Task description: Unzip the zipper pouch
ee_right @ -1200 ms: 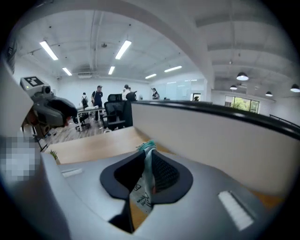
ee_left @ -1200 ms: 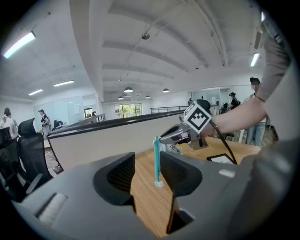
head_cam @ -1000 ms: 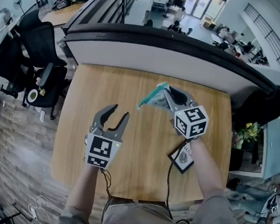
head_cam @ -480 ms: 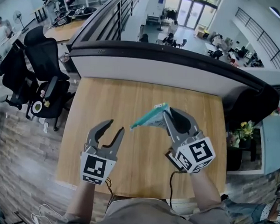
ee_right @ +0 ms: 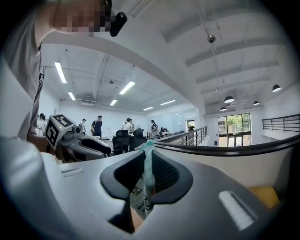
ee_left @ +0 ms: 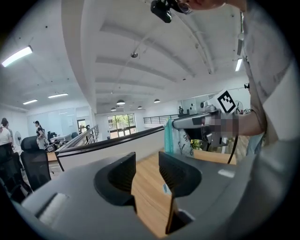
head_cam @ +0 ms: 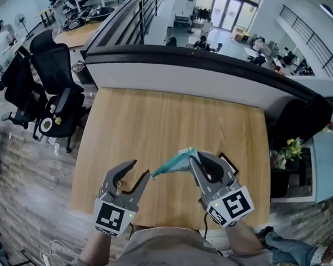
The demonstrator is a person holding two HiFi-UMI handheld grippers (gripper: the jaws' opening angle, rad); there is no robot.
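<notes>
Head view first: the person stands at the near edge of a wooden table [head_cam: 156,118] with a gripper in each hand. The right gripper [head_cam: 201,157] has the zipper pouch [head_cam: 173,165] pinched by one end. The pouch is teal along its edge and sticks out to the left from the jaws, held up over the near part of the table, so its free end pokes toward the left gripper [head_cam: 138,171] without touching it. The left one sits just beside it, a bit lower in the picture. A dark-edged card [head_cam: 230,161] peeks out on the table behind the right gripper, and there's a black office chair [head_cam: 52,79] off to the left on the floor

Left gripper view: its jaws stand wide apart with only bare table wood showing between them, so it has hold of nothing. They've just been closing a touch, but there's a big gap. Past them the pouch hangs off the right gripper, teal strip upright, printed face turned to the right

Right gripper view: these jaws are mostly closed, clamped right on the pouch's teal edge, and the printed pale part hangs below the pads. The left gripper shows at the left, apart from the pouch. Can't tell from any of this whether the zipper is open or not
</notes>
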